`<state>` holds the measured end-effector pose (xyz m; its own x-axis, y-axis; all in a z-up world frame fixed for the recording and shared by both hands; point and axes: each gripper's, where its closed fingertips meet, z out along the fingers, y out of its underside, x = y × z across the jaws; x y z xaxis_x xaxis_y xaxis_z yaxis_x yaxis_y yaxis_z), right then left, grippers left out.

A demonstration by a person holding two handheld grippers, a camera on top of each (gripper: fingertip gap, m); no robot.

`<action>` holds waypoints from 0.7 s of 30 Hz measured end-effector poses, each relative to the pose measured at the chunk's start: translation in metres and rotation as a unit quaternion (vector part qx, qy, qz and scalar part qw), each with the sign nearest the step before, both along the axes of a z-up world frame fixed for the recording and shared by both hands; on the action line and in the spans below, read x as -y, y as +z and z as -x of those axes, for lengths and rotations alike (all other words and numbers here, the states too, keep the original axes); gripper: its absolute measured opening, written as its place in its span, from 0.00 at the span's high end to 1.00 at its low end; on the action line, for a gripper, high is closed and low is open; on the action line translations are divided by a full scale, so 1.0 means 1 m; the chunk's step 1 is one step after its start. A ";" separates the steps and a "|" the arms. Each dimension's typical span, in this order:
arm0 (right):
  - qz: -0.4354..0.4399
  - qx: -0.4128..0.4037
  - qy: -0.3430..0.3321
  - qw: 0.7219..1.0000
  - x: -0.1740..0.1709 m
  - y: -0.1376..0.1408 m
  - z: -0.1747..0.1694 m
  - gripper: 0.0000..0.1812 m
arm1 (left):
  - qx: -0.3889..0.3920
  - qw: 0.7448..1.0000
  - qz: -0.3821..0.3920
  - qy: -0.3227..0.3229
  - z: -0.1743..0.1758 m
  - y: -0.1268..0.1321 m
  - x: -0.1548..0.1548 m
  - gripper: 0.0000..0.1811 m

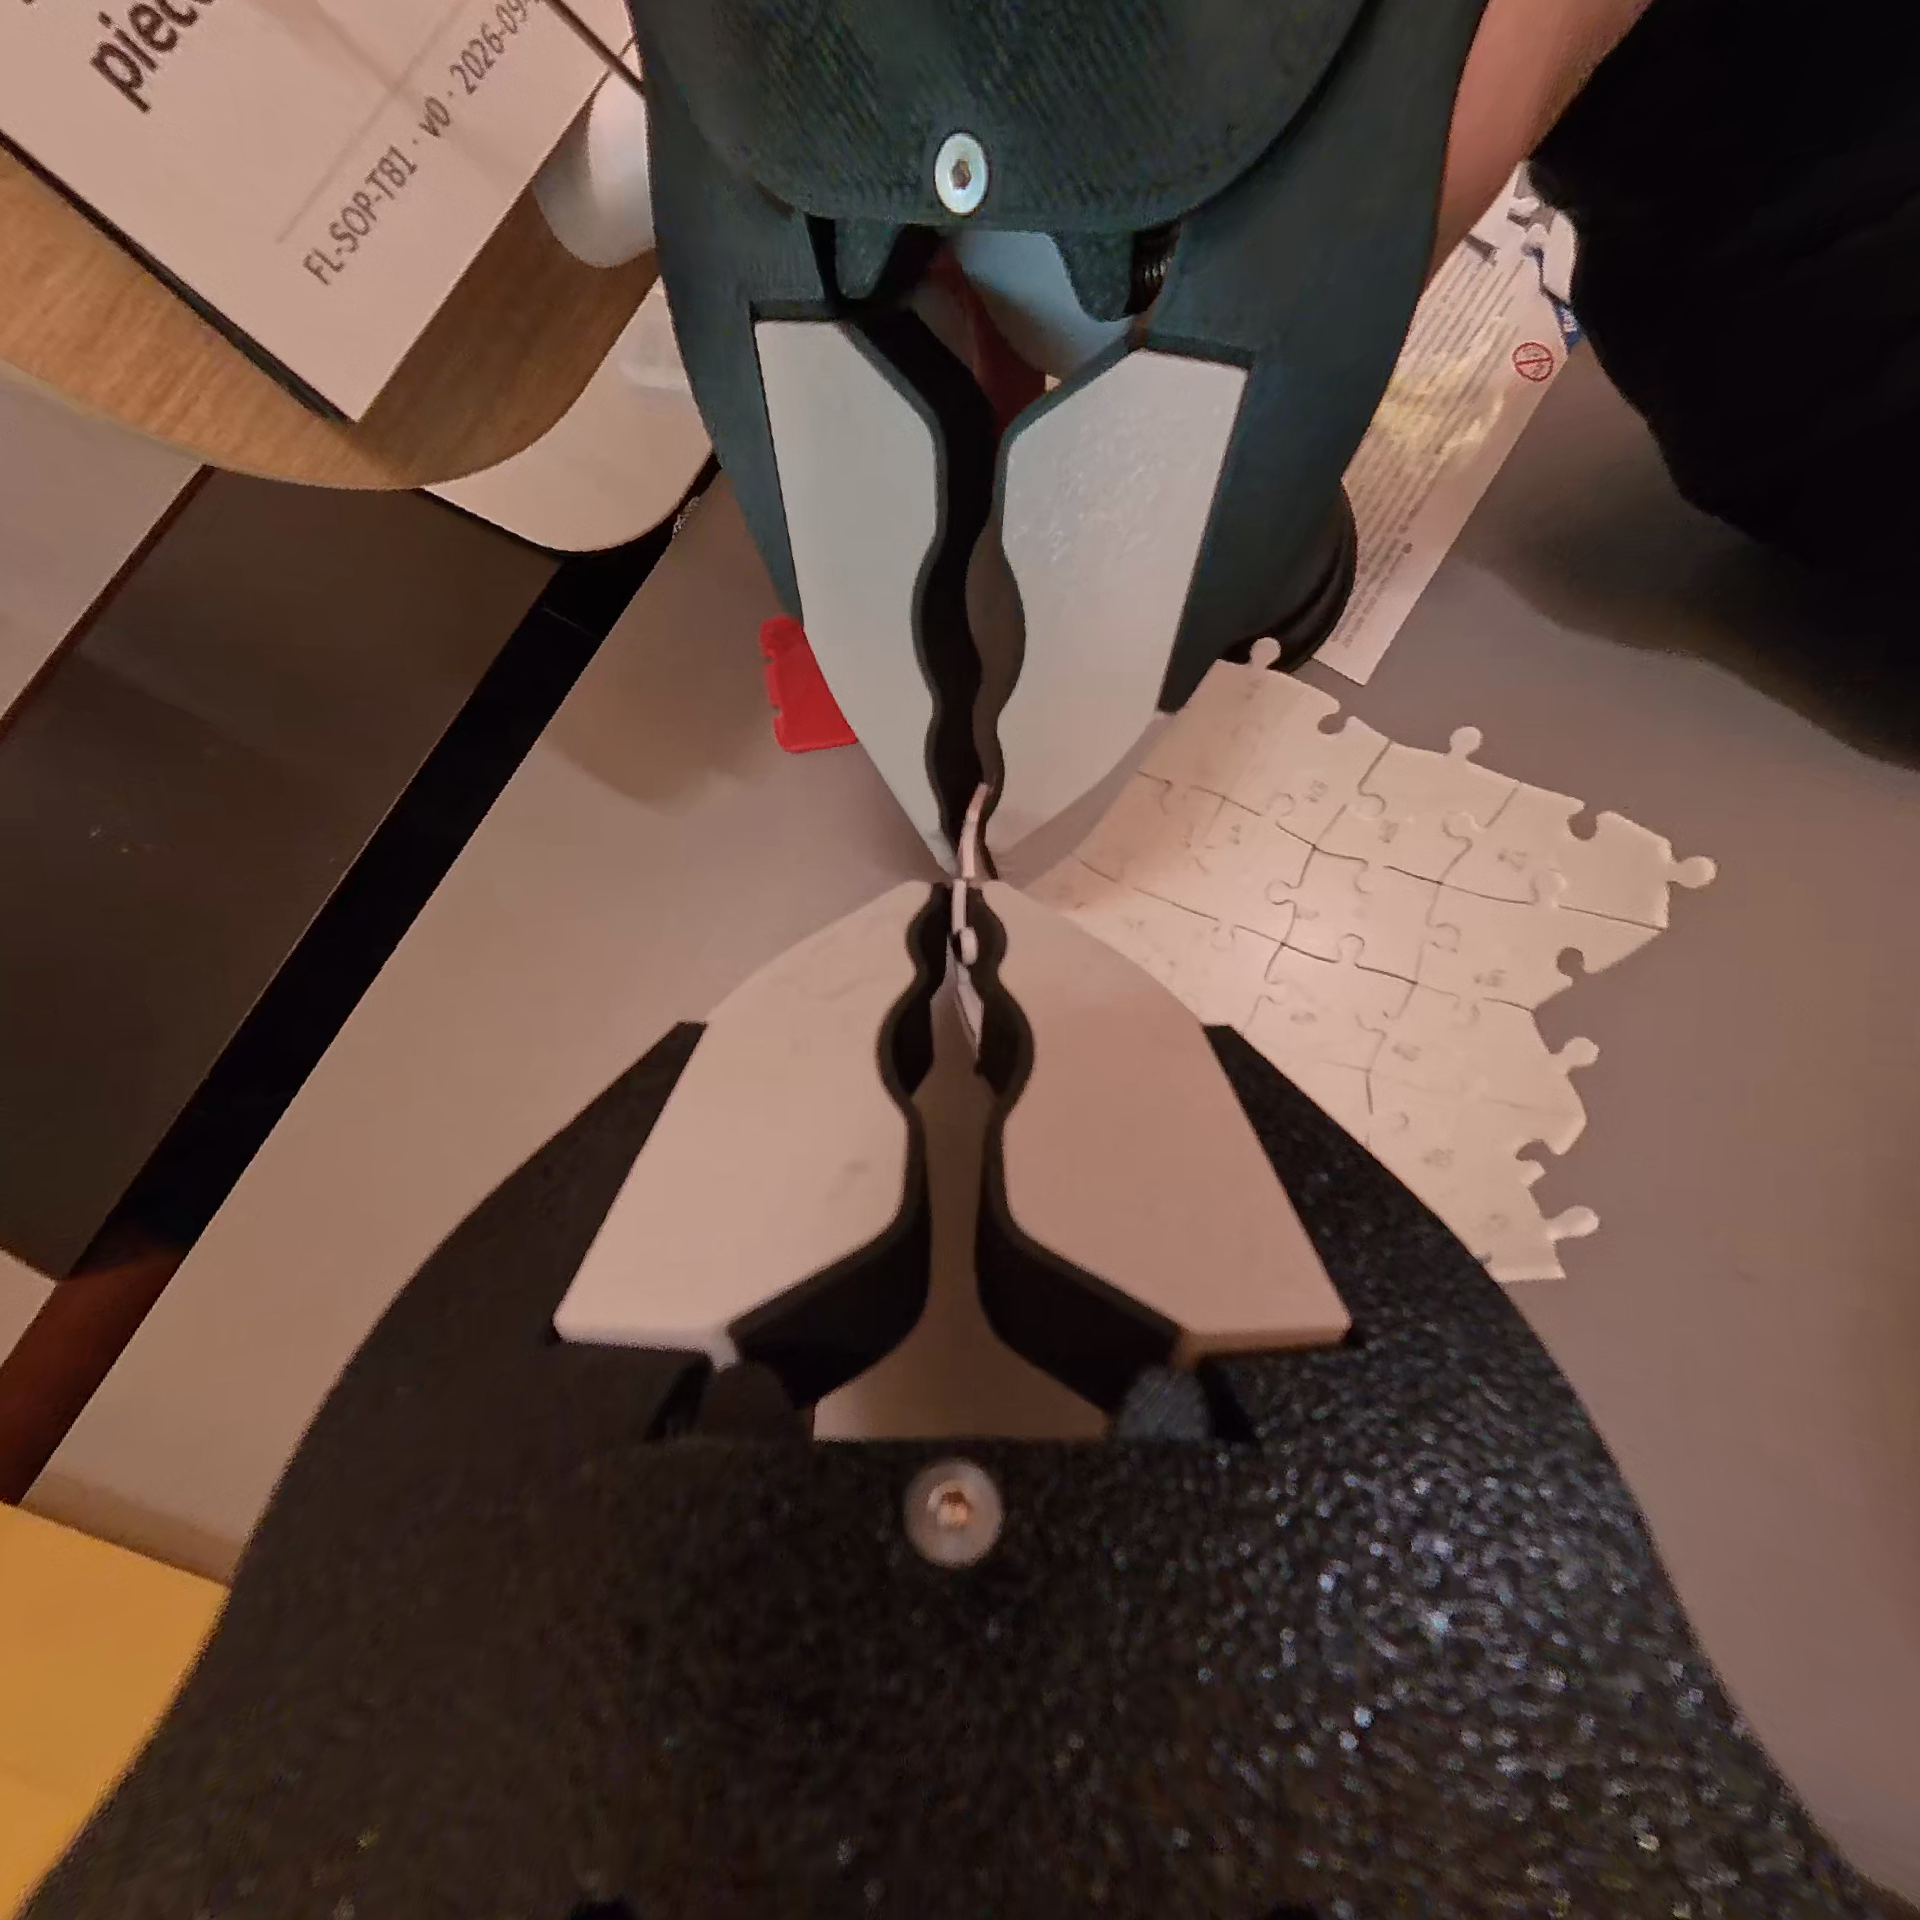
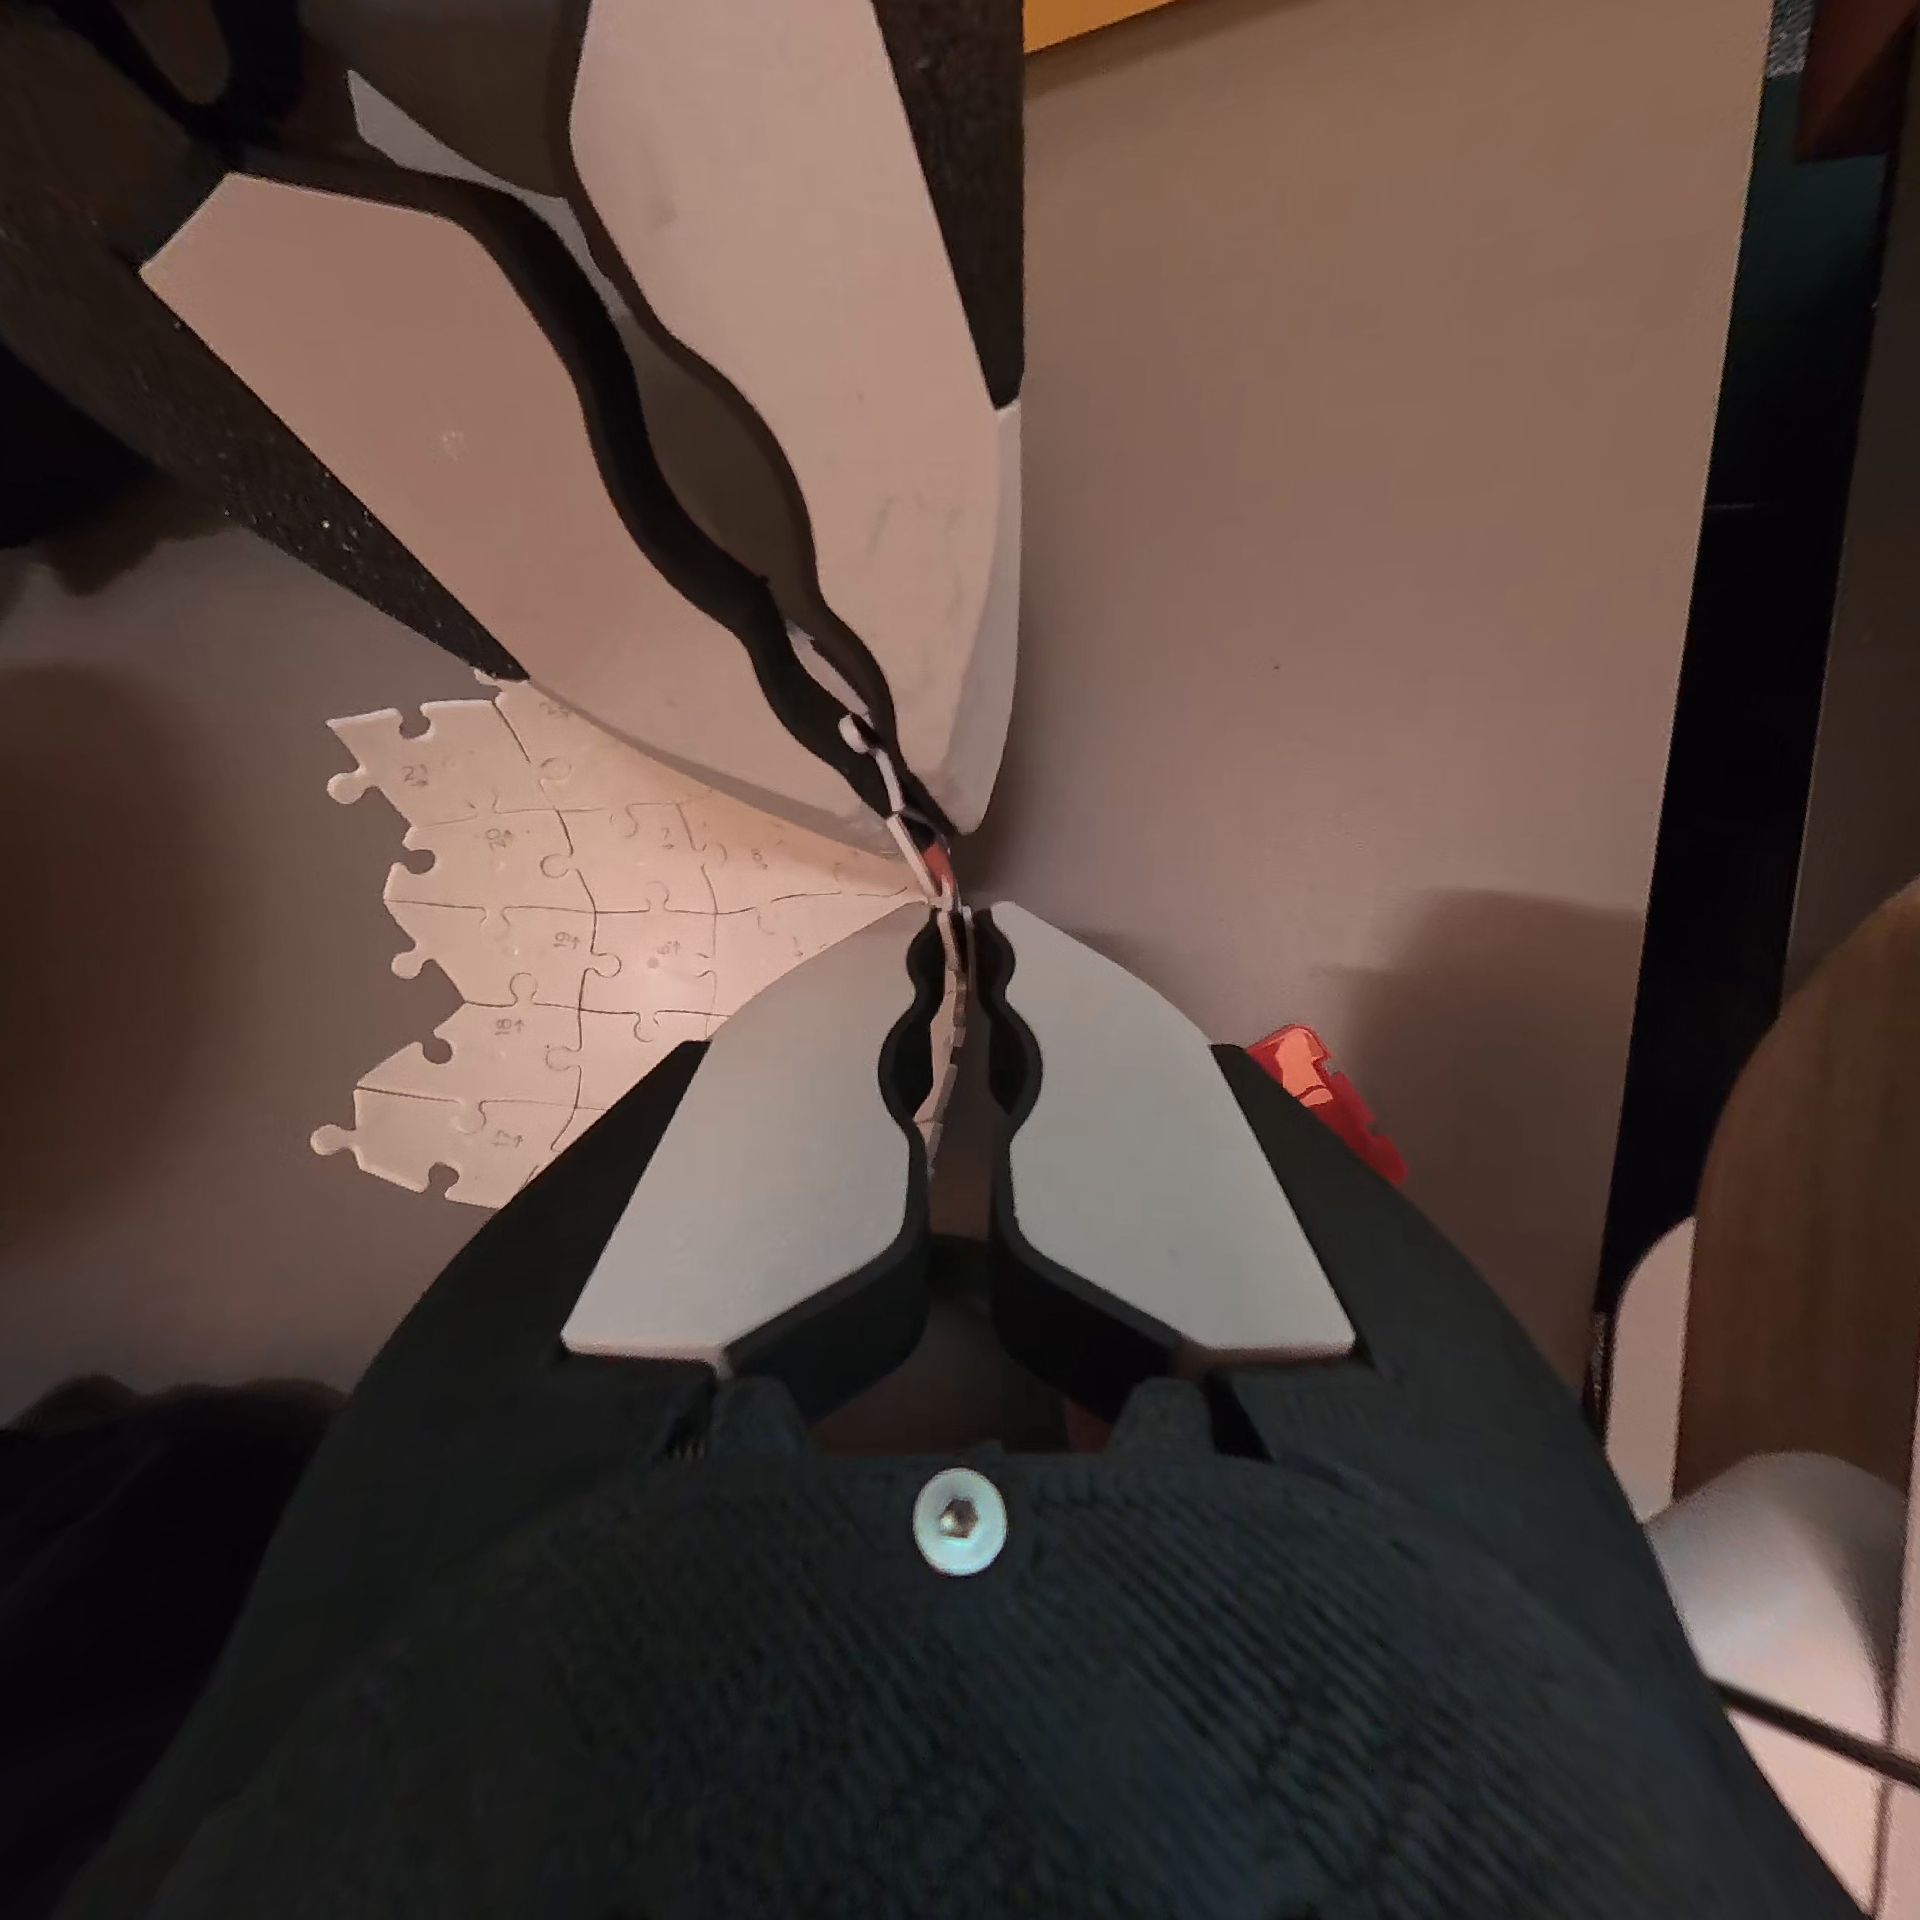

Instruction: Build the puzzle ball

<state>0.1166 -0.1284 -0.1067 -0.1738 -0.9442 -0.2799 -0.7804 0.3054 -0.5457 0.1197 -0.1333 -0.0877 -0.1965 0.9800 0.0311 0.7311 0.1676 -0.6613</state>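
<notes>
My left gripper [image 1: 961, 912] is shut on a thin white puzzle piece [image 1: 966, 982] seen edge-on. My right gripper [image 1: 971, 844] comes in from the far side, tip to tip with it, shut on another thin white piece [image 1: 975, 819]. The two pieces touch between the tips; I cannot tell if they are locked. The right wrist view shows the same meeting: the right gripper [image 2: 961, 925] with its piece [image 2: 951, 997] and the left gripper [image 2: 914, 821] with its piece [image 2: 878, 764]. A flat sheet of joined white pieces [image 1: 1403, 935] lies on the grey table beside the tips; it also shows in the right wrist view [image 2: 540, 935].
A small red plastic part [image 1: 800, 696] lies on the table beyond the tips, also in the right wrist view [image 2: 1325, 1101]. A printed white sheet [image 1: 312, 156] rests on a wooden board at far left. A folded leaflet [image 1: 1455, 436] lies far right. A black table edge [image 1: 416, 779] runs along the left. My two grippers' fingertips are within a few centimetres of each other.
</notes>
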 end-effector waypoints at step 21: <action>-0.005 0.006 -0.002 1.000 -0.003 0.001 0.000 0.98 | 0.020 1.000 0.011 0.003 -0.001 0.000 -0.002 0.99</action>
<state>0.1170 -0.1250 -0.1055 -0.1744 -0.9408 -0.2907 -0.7718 0.3140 -0.5529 0.1202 -0.1316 -0.0875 -0.2038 0.9790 0.0018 0.7563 0.1586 -0.6347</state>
